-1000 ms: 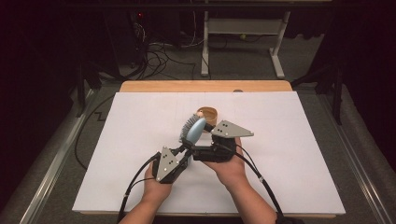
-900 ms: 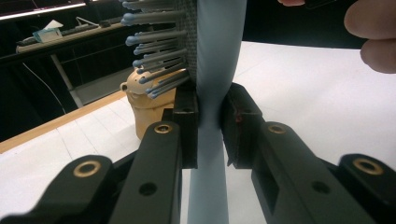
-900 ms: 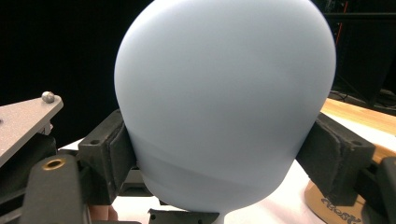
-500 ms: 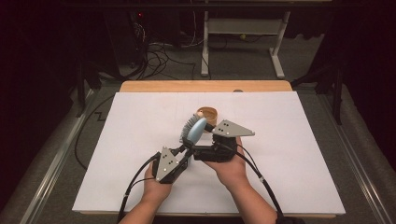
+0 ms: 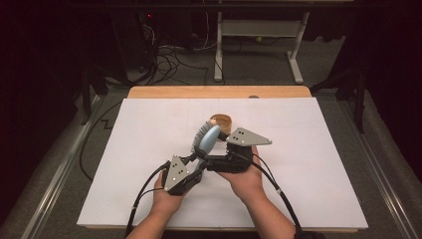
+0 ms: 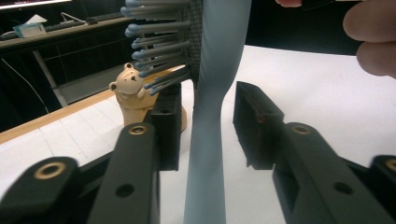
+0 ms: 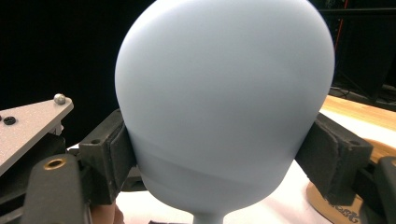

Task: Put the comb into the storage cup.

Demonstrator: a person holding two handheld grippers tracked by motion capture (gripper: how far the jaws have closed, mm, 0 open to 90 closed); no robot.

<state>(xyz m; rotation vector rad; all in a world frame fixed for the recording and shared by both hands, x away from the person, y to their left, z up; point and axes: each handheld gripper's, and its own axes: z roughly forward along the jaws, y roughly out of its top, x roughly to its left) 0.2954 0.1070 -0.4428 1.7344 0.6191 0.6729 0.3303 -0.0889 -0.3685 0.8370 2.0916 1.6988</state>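
Pale-blue hairbrush (image 5: 208, 141) mid-table: right gripper (image 7: 219, 154) pinching head; left gripper (image 6: 208, 128) jaws just opening, handle between, untouched.

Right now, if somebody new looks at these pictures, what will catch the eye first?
First, the pale blue hairbrush held up over the middle of the white table. The right gripper clamps the brush head, while the left gripper has just been opening, its pads clear of the handle between them. Behind the brush stands a small tan bear-shaped holder.
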